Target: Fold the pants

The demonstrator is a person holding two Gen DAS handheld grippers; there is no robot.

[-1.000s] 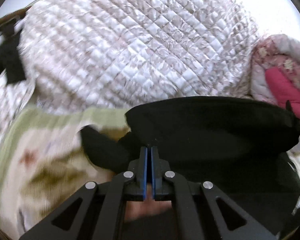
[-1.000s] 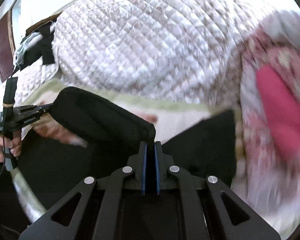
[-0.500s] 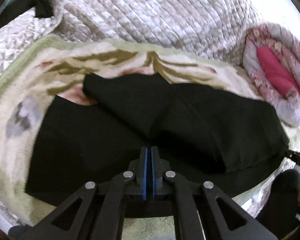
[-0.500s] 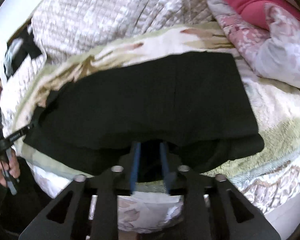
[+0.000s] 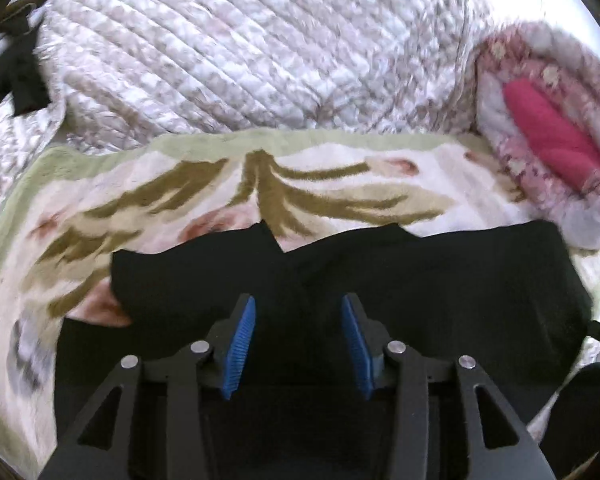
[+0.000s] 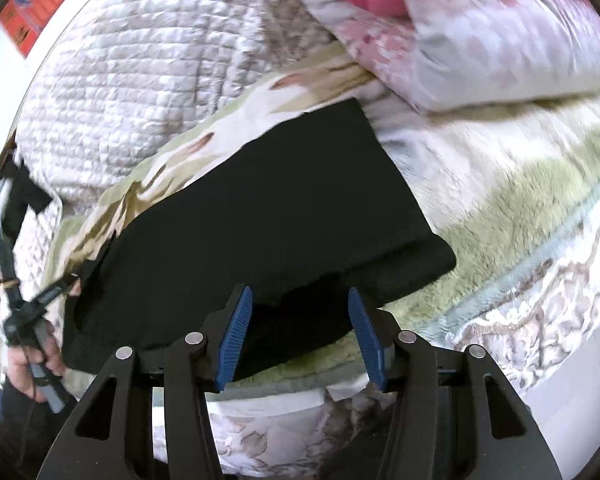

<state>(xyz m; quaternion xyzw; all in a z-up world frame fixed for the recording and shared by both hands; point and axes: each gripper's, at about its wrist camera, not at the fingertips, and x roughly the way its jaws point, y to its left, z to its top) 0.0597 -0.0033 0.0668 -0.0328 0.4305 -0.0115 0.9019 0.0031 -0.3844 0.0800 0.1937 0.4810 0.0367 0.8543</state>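
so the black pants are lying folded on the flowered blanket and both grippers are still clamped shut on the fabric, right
Not quite. The black pants do lie folded on the flowered blanket, but neither gripper is clamped. Both wrist views show the left gripper and the right gripper with blue pads apart, having just been opening, pressing no fabric.

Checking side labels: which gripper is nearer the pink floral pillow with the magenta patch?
Right. The right gripper hangs open at the folded black pants' end below the pillow; the left gripper, also open, sits at the opposite end.
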